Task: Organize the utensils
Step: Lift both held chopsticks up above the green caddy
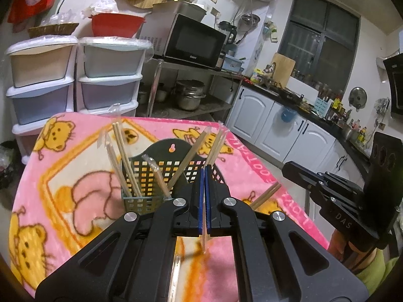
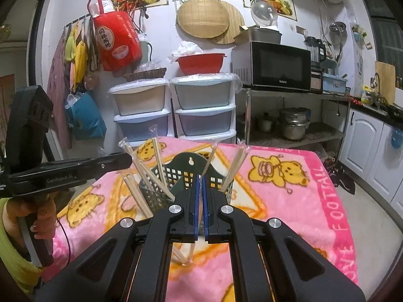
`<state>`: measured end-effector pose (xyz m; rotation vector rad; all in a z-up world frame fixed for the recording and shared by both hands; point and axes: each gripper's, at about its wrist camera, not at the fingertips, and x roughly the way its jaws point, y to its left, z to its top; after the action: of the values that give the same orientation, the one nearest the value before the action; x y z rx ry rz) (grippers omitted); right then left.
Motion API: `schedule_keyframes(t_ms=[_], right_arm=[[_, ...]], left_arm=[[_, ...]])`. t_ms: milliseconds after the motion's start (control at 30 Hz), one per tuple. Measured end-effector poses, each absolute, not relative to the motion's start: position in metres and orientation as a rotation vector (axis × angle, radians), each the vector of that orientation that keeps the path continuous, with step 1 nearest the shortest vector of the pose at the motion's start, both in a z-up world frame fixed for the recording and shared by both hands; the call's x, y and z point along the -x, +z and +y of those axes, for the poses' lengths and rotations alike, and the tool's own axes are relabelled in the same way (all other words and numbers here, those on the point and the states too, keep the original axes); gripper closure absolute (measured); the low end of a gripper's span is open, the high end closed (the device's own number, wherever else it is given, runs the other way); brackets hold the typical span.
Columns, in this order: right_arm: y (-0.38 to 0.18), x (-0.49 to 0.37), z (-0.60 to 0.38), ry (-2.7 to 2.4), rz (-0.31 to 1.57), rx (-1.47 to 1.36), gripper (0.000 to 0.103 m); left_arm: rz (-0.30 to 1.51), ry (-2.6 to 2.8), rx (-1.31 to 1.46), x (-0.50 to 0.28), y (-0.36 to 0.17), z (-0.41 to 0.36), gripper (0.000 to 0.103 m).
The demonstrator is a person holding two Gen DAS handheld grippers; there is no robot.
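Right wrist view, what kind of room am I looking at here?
Most likely a home kitchen: a microwave sits on a metal rack with pots below, and white cabinets under a dark counter run along the right wall.
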<state>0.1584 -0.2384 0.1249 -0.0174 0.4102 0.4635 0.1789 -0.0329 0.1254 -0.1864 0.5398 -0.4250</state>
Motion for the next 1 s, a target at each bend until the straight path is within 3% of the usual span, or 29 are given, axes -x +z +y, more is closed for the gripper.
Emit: schedule_keyframes(t_ms=[1000], right_arm=[[0.18, -0.158, -0.24, 0.458, 0.262, 0.018, 0.1]], left_arm=[[0.4, -0.445, 0.154, -0.183, 0.191, -0.04, 0.103]])
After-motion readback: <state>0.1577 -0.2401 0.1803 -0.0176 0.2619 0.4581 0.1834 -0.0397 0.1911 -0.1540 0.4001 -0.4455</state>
